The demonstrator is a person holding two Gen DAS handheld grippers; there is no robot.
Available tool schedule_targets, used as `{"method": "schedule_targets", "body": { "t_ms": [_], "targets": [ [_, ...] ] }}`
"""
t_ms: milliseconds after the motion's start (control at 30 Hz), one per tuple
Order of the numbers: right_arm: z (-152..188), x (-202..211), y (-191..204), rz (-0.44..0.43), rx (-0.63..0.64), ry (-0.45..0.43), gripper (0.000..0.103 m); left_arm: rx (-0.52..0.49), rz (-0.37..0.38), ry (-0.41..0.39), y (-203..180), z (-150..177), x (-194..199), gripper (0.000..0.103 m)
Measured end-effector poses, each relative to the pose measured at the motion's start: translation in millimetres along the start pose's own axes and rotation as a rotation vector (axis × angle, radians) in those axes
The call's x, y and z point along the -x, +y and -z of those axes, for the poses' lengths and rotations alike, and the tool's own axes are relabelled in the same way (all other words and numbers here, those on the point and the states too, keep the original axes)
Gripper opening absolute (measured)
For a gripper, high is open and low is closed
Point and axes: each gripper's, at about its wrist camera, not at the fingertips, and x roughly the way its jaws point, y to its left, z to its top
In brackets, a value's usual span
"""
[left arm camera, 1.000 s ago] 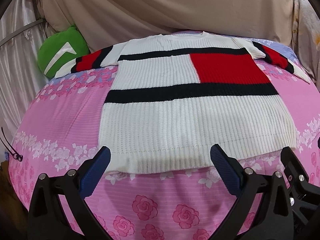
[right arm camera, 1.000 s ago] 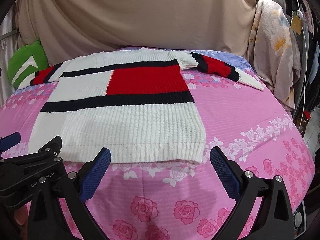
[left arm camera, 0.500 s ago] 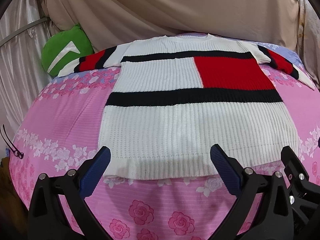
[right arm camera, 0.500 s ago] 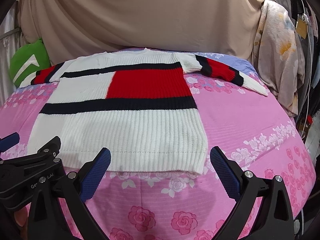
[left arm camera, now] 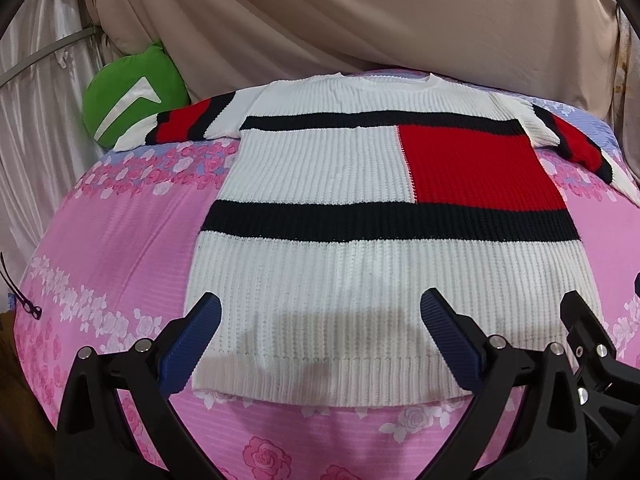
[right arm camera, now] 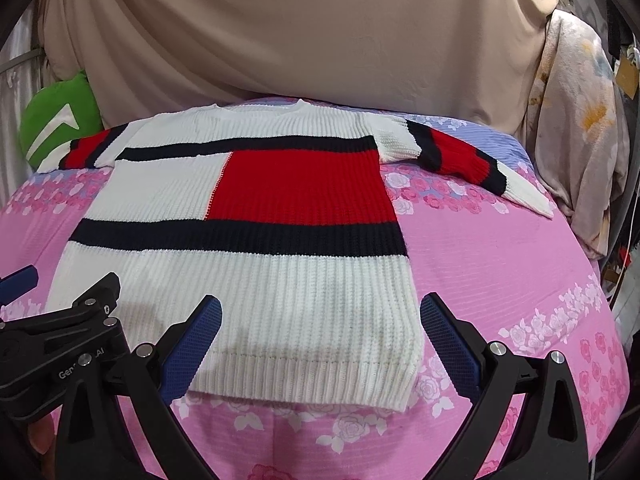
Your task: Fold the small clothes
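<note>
Your left claw (left arm camera: 320, 344) spread wide above the knit sweater's (left arm camera: 360, 240) near hem, your right claw (right arm camera: 320, 344) likewise spread at its near right corner, sweater flat on the pink floral bed (left arm camera: 120, 240), green cushion (left arm camera: 128, 96) far left.

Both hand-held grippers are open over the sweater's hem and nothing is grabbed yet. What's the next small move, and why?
Probably lower both and pinch the hem corners. The sweater lies flat and unfolded on the bedspread, sleeves spread. The left hand-held gripper and right hand-held gripper are open above the hem, holding nothing, so gripping it comes before any fold.
</note>
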Motion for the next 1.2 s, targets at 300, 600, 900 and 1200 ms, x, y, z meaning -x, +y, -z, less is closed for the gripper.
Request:
{"method": "schedule_targets", "body": {
  "t_ms": [300, 600, 900, 1200],
  "targets": [
    [-8.8, -16.5, 6.4, -0.009, 0.002, 0.019, 0.098, -0.003, -0.010, 0.017, 1.8, -9.7, -15.4, 0.097],
    [-17.0, -27.8, 4.4, -0.005, -0.003, 0.026, 0.098, -0.014, -0.013, 0.024, -4.4, -20.3, -25.3, 0.097],
    [-41.0, -50.9, -72.5, -0.113, -0.184, -0.004, 0.098, 0.077, 0.108, 0.074, 19.9, -27.6, -46.1, 0.098],
    [-66.7, -172.3, -330.8, -0.011, -0.732, 0.063, 0.098, 0.250, 0.160, 0.081, 92.4, -42.4, -72.6, 0.098]
  ]
}}
